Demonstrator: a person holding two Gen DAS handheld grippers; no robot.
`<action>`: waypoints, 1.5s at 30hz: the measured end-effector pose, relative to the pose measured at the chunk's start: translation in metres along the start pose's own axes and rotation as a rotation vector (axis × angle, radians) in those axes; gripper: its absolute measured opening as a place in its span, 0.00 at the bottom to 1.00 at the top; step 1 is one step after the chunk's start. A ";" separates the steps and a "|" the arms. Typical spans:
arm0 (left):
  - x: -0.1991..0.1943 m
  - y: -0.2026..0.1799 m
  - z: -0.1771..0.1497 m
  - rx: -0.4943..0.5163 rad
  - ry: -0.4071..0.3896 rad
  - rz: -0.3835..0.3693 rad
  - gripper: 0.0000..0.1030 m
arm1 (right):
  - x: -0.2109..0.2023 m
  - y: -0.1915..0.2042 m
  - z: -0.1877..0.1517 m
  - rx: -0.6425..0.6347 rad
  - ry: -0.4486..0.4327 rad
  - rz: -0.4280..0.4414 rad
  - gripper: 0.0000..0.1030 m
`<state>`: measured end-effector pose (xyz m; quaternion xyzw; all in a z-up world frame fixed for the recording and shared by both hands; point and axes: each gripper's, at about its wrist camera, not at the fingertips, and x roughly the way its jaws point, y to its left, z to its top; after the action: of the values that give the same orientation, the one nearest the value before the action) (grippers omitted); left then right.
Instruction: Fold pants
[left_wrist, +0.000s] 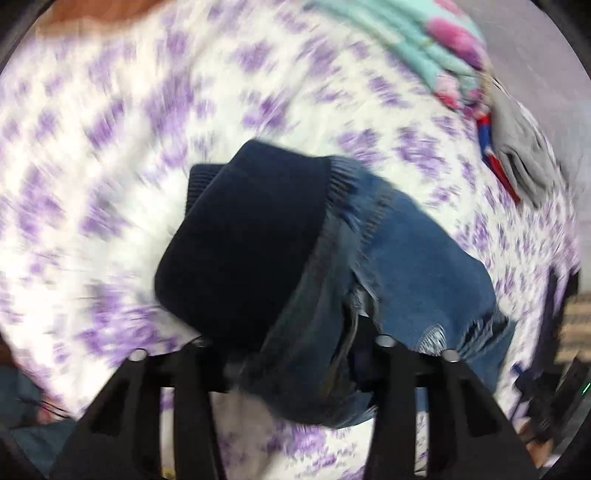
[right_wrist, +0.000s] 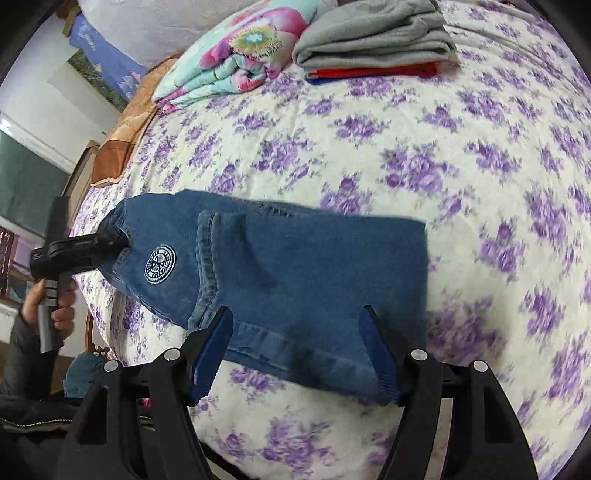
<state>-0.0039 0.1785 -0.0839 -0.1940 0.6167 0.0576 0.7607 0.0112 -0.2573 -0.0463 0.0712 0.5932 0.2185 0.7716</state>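
Note:
Small blue denim pants (right_wrist: 295, 273) with a round white patch lie folded on the purple-flowered bedspread (right_wrist: 424, 155). In the right wrist view my right gripper (right_wrist: 297, 325) is open, its blue fingertips (right_wrist: 212, 345) standing wide apart over the pants' near edge. My left gripper (right_wrist: 110, 238) shows at the left, shut on the pants' end. In the blurred left wrist view the pants (left_wrist: 406, 251) bunch over my left gripper (left_wrist: 314, 332), with a dark ribbed waistband (left_wrist: 243, 236) on top; the fingertips are hidden by cloth.
A folded floral blanket (right_wrist: 236, 62) lies at the bed's far side, and a folded grey garment (right_wrist: 376, 37) rests on red cloth (right_wrist: 373, 72) beside it. A brown headboard (right_wrist: 122, 136) runs along the left edge. The left wrist view is motion-blurred.

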 end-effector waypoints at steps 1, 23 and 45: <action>-0.015 -0.015 -0.006 0.056 -0.040 0.020 0.33 | -0.002 -0.004 0.001 -0.007 -0.002 0.010 0.69; -0.098 -0.229 -0.096 0.554 -0.179 -0.123 0.92 | -0.022 -0.069 0.008 0.051 0.036 0.344 0.81; 0.004 -0.113 -0.030 0.393 -0.051 0.050 0.93 | 0.040 -0.004 0.042 0.382 0.096 0.345 0.97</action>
<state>0.0061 0.0635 -0.0675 -0.0250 0.6012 -0.0402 0.7977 0.0595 -0.2376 -0.0707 0.3054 0.6388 0.2340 0.6662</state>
